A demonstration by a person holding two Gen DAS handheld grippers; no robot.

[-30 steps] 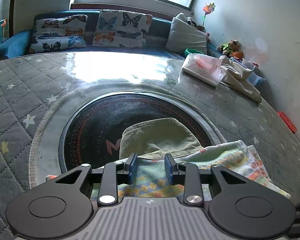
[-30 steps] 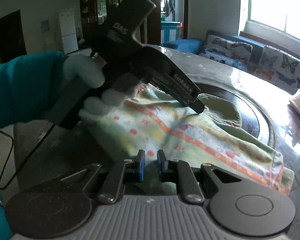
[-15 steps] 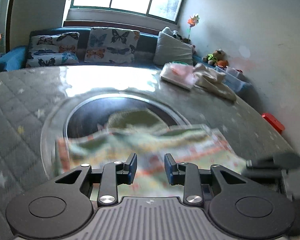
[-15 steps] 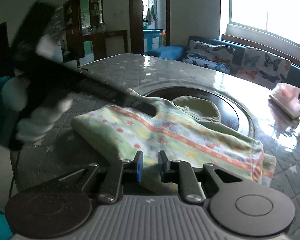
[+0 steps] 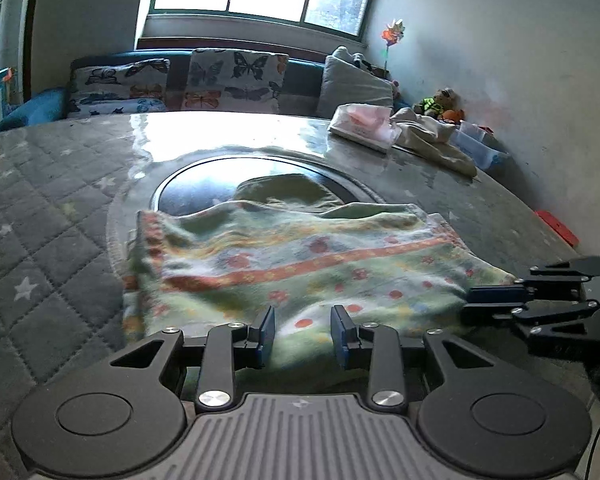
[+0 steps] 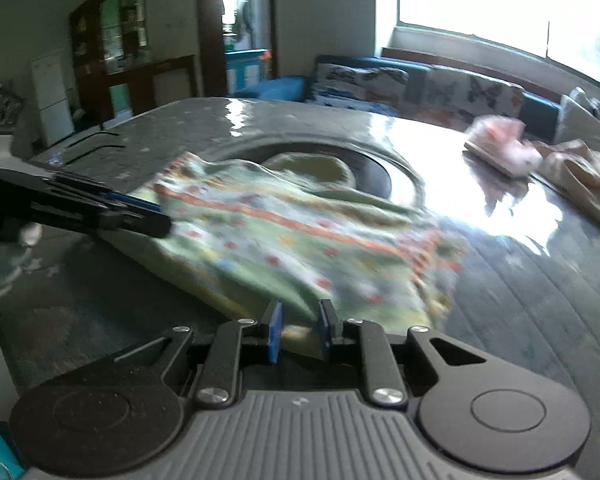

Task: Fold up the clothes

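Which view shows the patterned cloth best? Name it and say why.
Left wrist view: the patterned cloth lies sharp, with its stripe, near edge and both side edges visible. Right wrist view shows the same cloth smeared by motion blur, its near edge behind the tongs.

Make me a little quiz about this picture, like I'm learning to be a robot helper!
1. True or false: the cloth lies partly over the dark round disc.
2. What is printed on the sofa cushions? A butterflies, B cars, C fish.
3. Count: of the left gripper and the right gripper, how many have cloth between their fingers?

Key: 1 true; 2 A; 3 two.
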